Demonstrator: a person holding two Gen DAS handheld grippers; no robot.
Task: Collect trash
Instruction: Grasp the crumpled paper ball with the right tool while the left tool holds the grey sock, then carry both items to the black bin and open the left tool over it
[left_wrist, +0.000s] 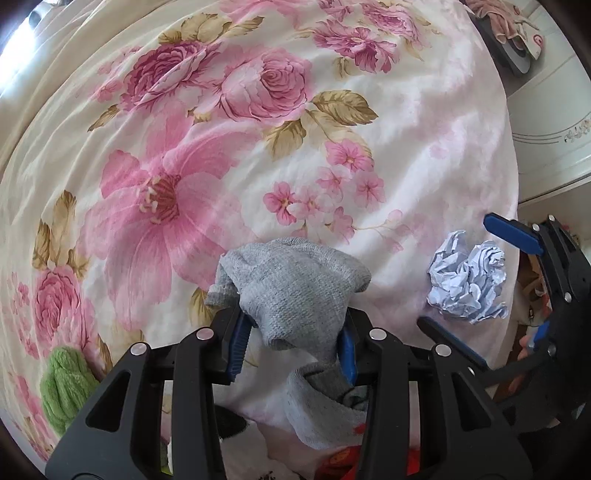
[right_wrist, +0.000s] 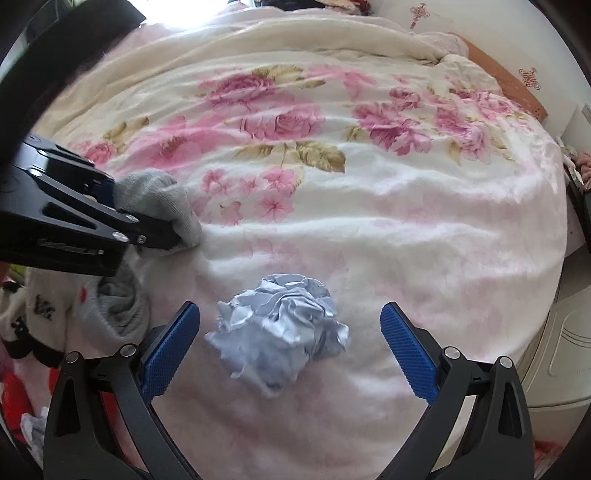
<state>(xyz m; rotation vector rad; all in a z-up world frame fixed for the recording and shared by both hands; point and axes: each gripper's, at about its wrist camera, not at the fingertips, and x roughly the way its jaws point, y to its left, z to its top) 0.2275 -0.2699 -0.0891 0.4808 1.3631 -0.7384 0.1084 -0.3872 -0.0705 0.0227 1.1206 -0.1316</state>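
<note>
Crumpled paper ball (right_wrist: 279, 328) sits on floral blanket (right_wrist: 332, 229) near bed edge, between right gripper (right_wrist: 290, 343) pads, not touched yet. Jaws wide. Risk imo: pads pinch fluffy blanket with it, or nudge ball off edge. Left gripper (left_wrist: 291, 347) clamped narrow on grey sock (left_wrist: 291, 284), just beside.

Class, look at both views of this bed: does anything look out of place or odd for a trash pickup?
Yes. The crumpled paper ball lies loose on the floral blanket, between the right gripper's open jaws. Oddly, the left gripper is clamped on a grey sock, which is laundry, not trash.
</note>
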